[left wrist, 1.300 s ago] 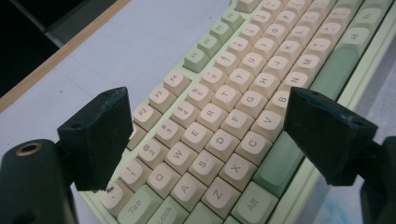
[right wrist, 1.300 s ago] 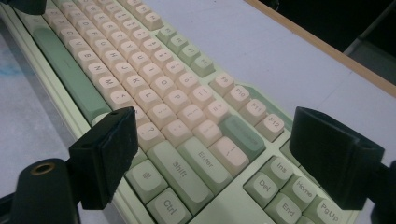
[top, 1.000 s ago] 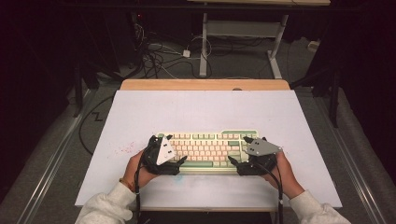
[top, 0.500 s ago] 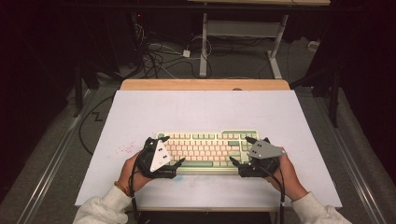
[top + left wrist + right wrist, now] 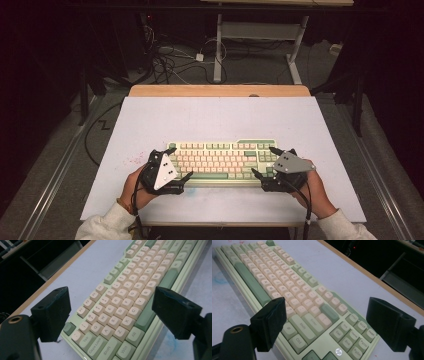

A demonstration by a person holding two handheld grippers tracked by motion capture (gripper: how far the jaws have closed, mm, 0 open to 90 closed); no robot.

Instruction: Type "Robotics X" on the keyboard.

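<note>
A green and cream keyboard (image 5: 222, 160) lies flat near the front of the white table top (image 5: 220, 120). My left gripper (image 5: 181, 162) is open at the keyboard's left end, one jaw past the far edge and one past the near edge. In the left gripper view the gripper (image 5: 115, 315) frames the Tab, Shift and Alt keys of the keyboard (image 5: 130, 282). At the right end my right gripper (image 5: 263, 160) stands open the same way. The right gripper (image 5: 329, 322) spans the Enter and Ctrl keys of the keyboard (image 5: 287, 282). Neither gripper holds anything.
A wooden strip (image 5: 220, 90) edges the far side of the table. Beyond it, cables (image 5: 170, 60) lie on the floor below a white desk frame (image 5: 260, 30). Faint red specks (image 5: 132, 160) mark the sheet left of the keyboard.
Both hands have slid slightly outward along the keyboard, the left one leftward and the right one rightward. The keyboard has stayed in place.
</note>
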